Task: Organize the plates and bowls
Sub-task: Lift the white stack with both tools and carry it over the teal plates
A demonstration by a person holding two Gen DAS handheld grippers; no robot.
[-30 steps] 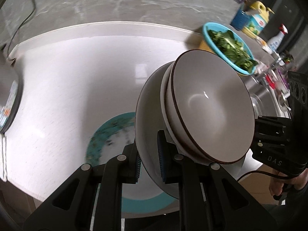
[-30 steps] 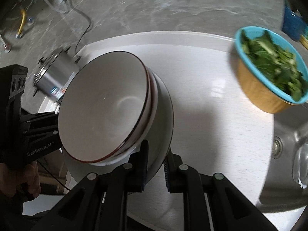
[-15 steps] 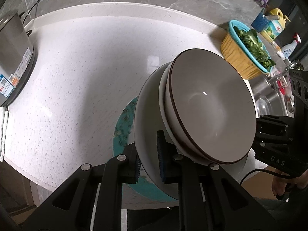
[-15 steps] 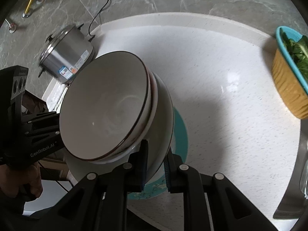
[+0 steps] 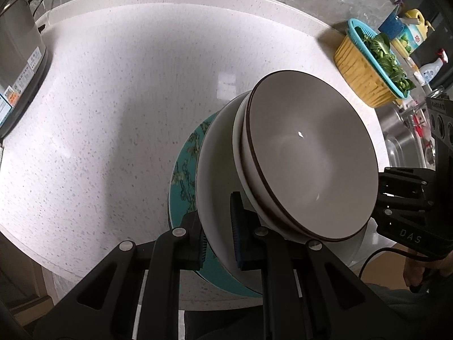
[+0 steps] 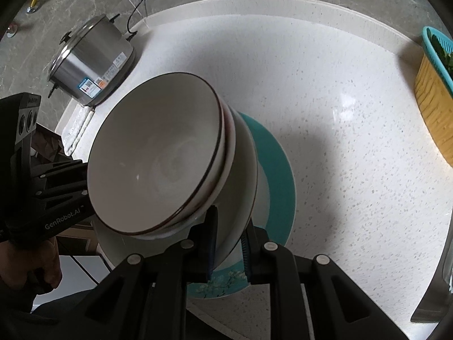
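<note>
Left wrist: both claws (image 5: 218,233) (image 6: 228,243) clamp plate (image 5: 215,187) rim

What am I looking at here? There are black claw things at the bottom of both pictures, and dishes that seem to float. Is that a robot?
No robot: a person holds a two-finger gripper in each hand, with a camera on each looking along its fingers. One picture is from the left gripper, the other from the right gripper. Both are clamped on opposite rims of a pale plate carrying stacked bowls, held over a teal plate on the white counter. Also there: a steel cooker and a basket of greens.
</note>
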